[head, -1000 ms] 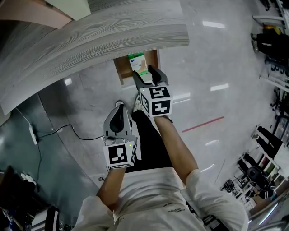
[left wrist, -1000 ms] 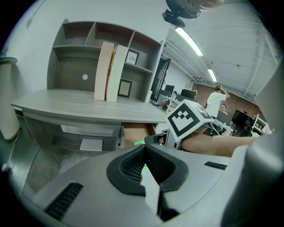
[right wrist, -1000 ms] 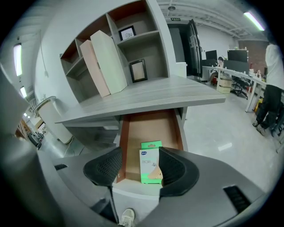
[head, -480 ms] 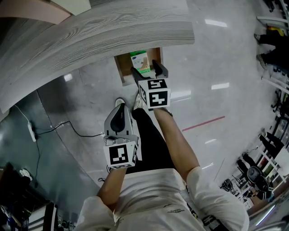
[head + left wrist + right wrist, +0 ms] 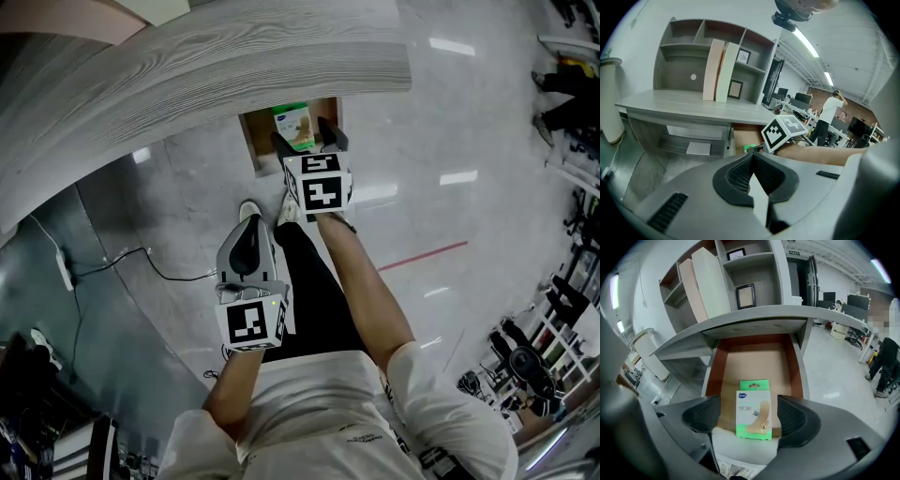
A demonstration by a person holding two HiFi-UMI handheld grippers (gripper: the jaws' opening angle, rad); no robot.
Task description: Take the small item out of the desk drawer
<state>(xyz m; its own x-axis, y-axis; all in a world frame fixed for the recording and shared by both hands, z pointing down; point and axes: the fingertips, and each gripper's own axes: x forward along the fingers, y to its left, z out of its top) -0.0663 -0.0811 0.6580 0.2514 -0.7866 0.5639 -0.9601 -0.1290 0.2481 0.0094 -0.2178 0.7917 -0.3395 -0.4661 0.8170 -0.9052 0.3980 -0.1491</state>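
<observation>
Only the right gripper view shows the green box (image 5: 753, 409) whole in the drawer (image 5: 754, 357), untouched between the right gripper (image 5: 748, 422) jaws, which have just spread wide; the left gripper (image 5: 751, 176) jaws meet, empty.

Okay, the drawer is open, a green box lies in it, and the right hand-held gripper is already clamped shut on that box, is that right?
Not quite. The right hand-held gripper is not clamped: its jaws have just been opening and stand wide, with the green box between them, untouched. The right gripper view shows it. The drawer is open and the box lies in it.
</observation>
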